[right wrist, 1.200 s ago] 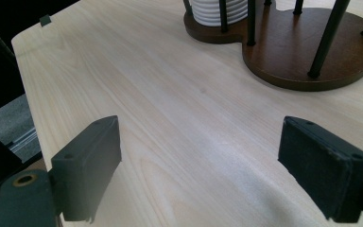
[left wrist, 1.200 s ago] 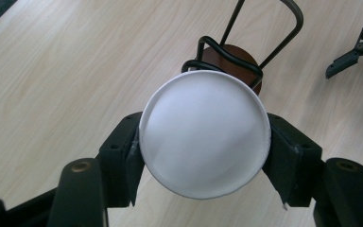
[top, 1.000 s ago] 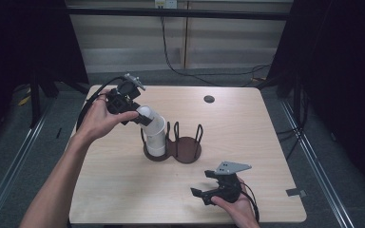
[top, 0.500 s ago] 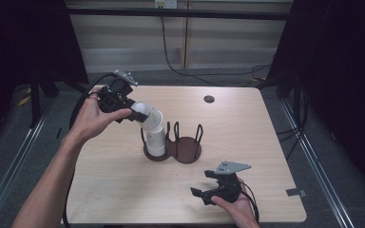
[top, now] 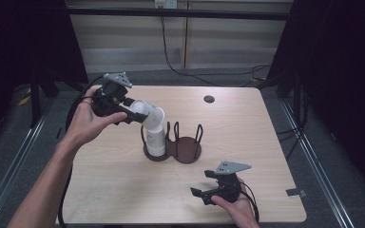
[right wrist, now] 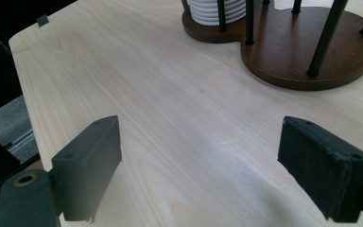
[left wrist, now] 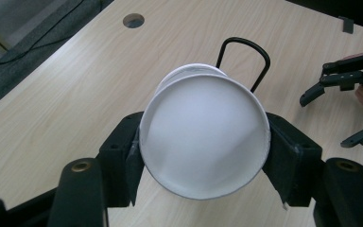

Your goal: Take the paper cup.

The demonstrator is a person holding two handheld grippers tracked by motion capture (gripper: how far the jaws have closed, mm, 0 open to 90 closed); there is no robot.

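Up left of centre, a white cup (left wrist: 204,140) sits tilted between the left gripper's (top: 123,110) jaws, clamped on both sides, above the cup stack (top: 156,140) in the holder (top: 186,151). Nearer the front edge, the right gripper (top: 205,194) rests with jaws wide apart over bare table (top: 266,133).

The left gripper (top: 123,113) is raised in the left hand (top: 88,121), jaws clamped on a cup (top: 147,113). The right gripper (top: 204,194) sits low, jaws wide apart.
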